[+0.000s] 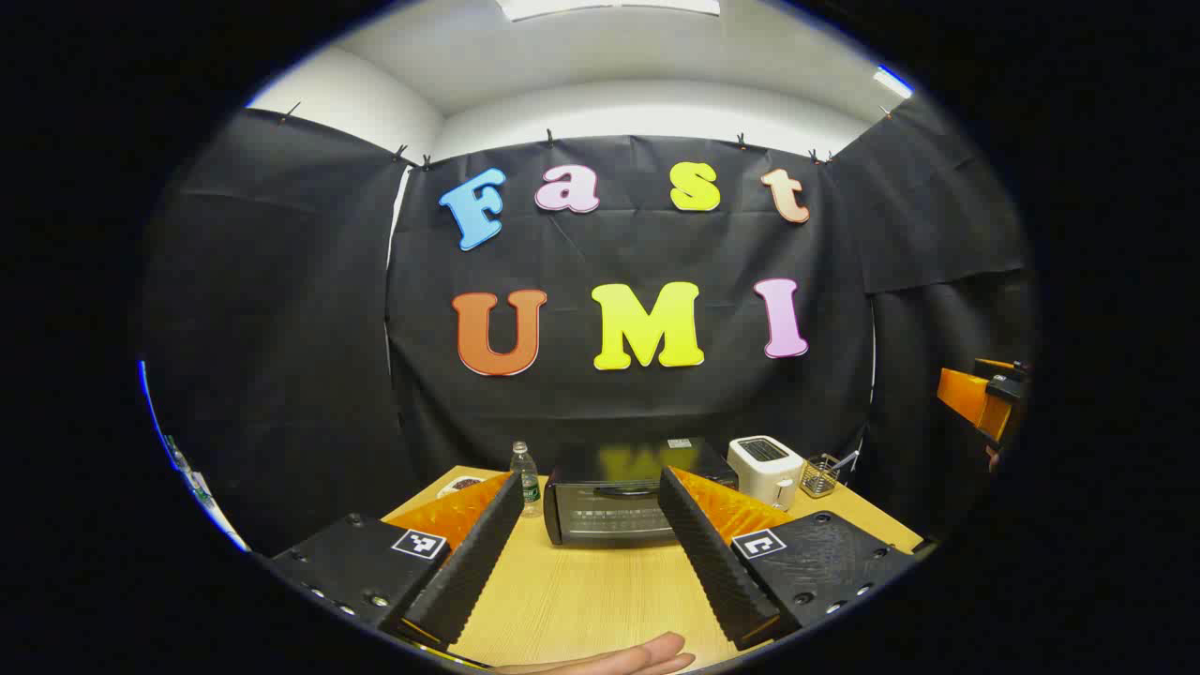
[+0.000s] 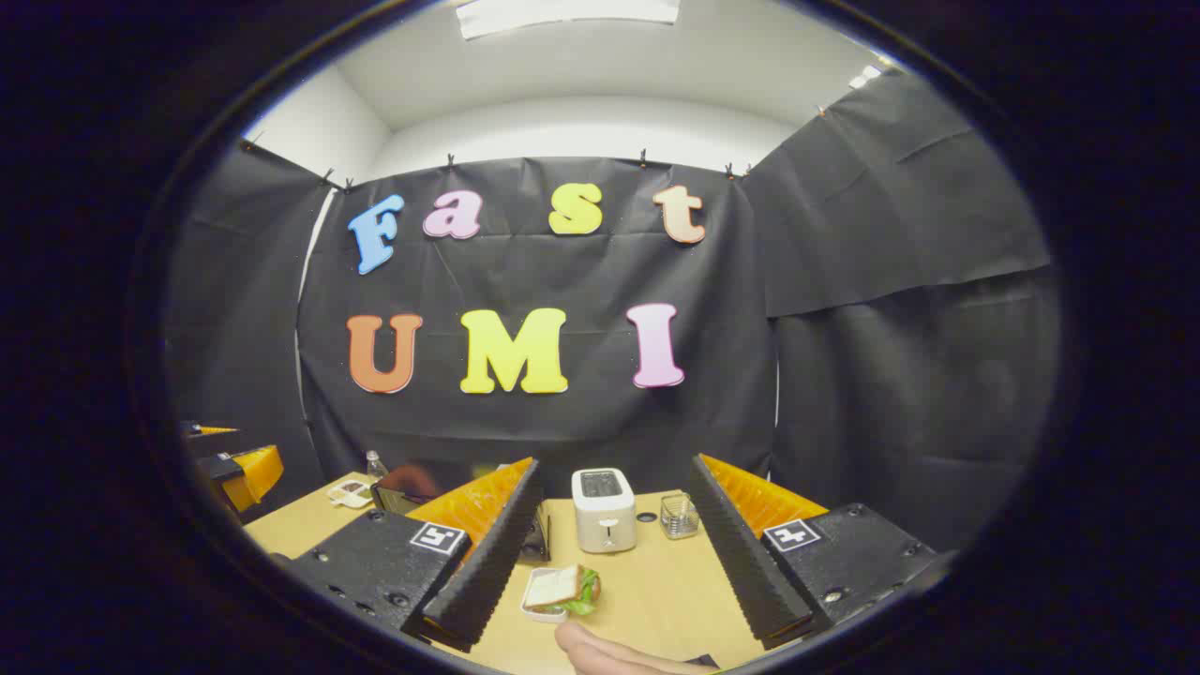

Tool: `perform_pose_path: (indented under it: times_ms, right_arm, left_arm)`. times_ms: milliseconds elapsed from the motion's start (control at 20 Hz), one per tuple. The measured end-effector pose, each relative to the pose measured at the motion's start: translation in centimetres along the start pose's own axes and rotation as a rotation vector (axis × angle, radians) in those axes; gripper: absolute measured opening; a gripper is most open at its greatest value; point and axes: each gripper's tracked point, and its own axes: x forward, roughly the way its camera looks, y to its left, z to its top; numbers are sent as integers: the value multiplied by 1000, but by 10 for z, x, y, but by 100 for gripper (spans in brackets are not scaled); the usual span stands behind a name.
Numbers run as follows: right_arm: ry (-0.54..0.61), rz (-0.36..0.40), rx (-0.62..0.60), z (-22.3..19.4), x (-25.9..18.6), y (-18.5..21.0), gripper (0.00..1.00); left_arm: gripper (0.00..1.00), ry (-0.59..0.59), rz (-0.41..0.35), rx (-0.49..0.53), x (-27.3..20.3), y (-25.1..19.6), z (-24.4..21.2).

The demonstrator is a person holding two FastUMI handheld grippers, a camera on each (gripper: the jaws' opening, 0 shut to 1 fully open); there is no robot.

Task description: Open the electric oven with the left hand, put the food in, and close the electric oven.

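Oven (image 1: pixel 619 502) door shut, faces left gripper (image 1: pixel 591 553), long axis crosswise; both grippers' fingers apart, right gripper (image 2: pixel 609 553) near sandwich (image 2: pixel 565 591).

No readable text, only square black-and-white markers (image 1: pixel 418 543) atop both tongs' finger blocks.

On the table (image 1: pixel 600 600), the oven (image 1: pixel 623 506) stands between a bottle (image 1: pixel 525 478) and a toaster (image 1: pixel 764 469).
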Motion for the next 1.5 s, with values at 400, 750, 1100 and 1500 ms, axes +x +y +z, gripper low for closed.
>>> perform_pose_path:
  times_ms: [400, 750, 1100, 1500]
  right_arm:
    - [-24, -63, -7, 0, -3, -26, 100]
    - [-3, -80, 13, -10, 9, -43, 90]
    - [40, -65, 15, -19, 43, -51, 90]
    - [54, -37, 16, -14, 80, -63, 90]
  left_arm:
    - [95, -42, -8, -25, -10, -1, 14]
    - [95, -63, 27, -5, 5, -1, 11]
    - [95, -16, 20, -29, 66, -9, 4]
    - [95, 62, 29, -39, 167, -10, -24]
